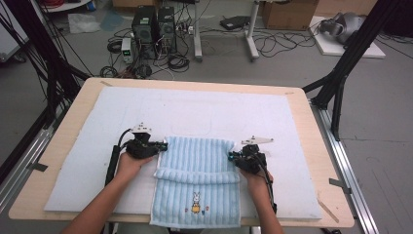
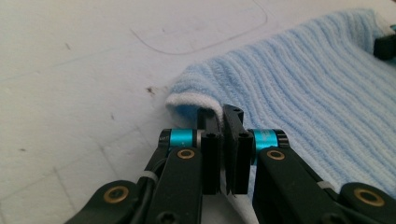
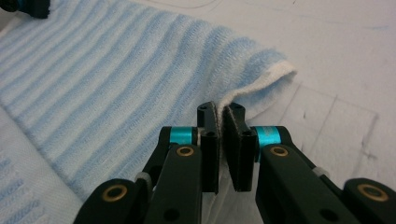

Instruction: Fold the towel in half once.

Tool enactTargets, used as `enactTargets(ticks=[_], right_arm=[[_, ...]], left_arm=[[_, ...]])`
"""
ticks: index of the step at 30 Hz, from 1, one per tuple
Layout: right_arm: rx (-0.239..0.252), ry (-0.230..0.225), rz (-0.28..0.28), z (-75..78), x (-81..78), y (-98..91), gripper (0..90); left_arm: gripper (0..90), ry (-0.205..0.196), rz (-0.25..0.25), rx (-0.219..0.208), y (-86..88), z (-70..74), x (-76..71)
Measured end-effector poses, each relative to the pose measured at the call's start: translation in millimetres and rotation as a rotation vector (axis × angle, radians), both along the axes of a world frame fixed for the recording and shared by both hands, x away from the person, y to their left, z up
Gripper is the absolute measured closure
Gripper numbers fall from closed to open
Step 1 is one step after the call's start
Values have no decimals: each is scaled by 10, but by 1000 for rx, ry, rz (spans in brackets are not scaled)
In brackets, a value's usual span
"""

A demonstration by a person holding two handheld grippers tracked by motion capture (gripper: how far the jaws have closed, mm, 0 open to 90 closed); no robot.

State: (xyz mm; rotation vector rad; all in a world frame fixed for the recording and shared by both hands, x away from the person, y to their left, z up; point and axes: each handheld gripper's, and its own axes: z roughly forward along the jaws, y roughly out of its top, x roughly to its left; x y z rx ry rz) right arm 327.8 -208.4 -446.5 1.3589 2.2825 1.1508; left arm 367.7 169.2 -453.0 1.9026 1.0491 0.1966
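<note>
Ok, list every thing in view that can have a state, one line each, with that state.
towel: lying flat on the mat, far part folded back over itself, near end hanging over the table edge.
left gripper: jaws shut on the towel's left edge.
right gripper: jaws shut on the towel's right edge.
mat: spread flat on the table.
</note>
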Motion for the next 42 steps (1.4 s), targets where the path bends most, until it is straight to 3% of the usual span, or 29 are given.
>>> enactTargets(ticks=[2,7,9,13,16,18,23,25,32,34,36,40,42], right_arm=[[-12,-13,-6,14,58,40,848],[42,-30,-40,39,252,61,848],[35,-32,-44,45,329,84,848],[32,-74,-56,68,453,137,847],[36,-90,-67,87,539,166,847],[29,-98,-73,101,600,189,846],[26,-118,-82,132,744,235,845],[15,-126,-86,134,800,263,845],[-10,-123,-111,95,918,356,844],[-21,-114,-111,76,924,370,826],[-25,-104,-119,67,926,361,734],[-3,-100,-140,108,905,303,566],[24,-97,-140,142,884,268,520]], left_arm=[[860,-7,4,28,-5,29,50],[859,-26,36,21,34,97,240],[859,-32,48,13,49,90,300],[859,-94,72,-4,87,72,392],[859,-91,83,-12,111,108,498],[858,-120,89,-12,118,144,552],[855,-138,103,0,132,205,690],[856,-172,115,-13,139,191,715],[852,-139,122,-11,166,95,766],[797,-129,131,-18,170,92,767],[634,-118,140,-9,179,90,763],[538,-87,130,-25,216,118,727],[513,-95,124,-31,230,150,685]])
